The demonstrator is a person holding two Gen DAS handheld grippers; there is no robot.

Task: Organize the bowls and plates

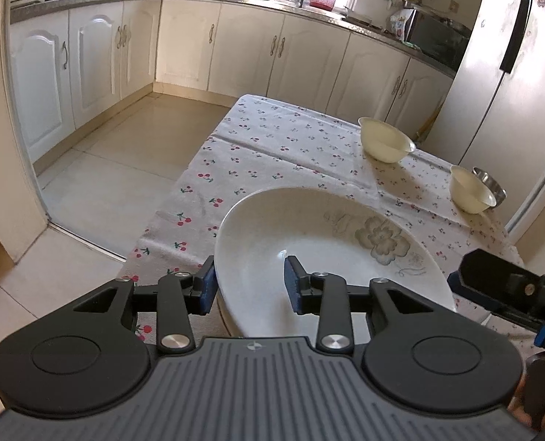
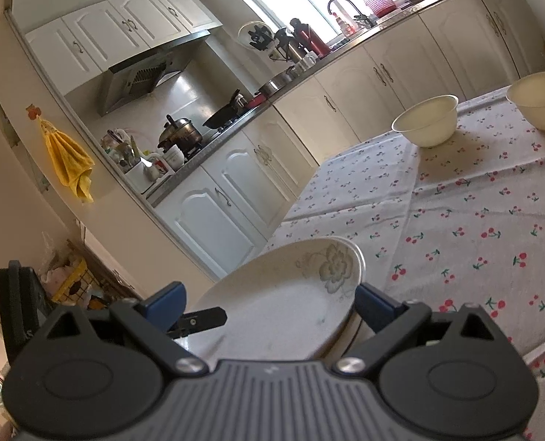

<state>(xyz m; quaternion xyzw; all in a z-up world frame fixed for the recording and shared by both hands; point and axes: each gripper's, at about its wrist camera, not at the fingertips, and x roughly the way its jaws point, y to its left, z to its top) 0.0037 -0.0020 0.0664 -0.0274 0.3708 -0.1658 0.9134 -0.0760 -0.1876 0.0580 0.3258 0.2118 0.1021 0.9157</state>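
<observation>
Left gripper (image 1: 250, 283) loosely straddles the plate (image 1: 309, 228) rim, right gripper (image 2: 270, 301) gapes empty around it: the plate could slip.

Plate (image 1: 309, 235) before bowls (image 1: 384, 139) on table (image 1: 272, 136).

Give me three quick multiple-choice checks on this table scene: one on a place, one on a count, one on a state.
1. Where is the steel bowl?
A) on the floor
B) just behind a cream bowl
C) on the stove

2. How many cream bowls stand on the tablecloth?
A) one
B) four
C) two

3. How do the left fingers stand?
A) astride the plate rim, one inside, one outside
B) shut on a cream bowl
C) over bare floor

Answers:
1 B, its metal rim peeks out behind the right-hand cream bowl.
2 C, that one plus another farther back.
3 A, the rim passes between the two pads.
</observation>
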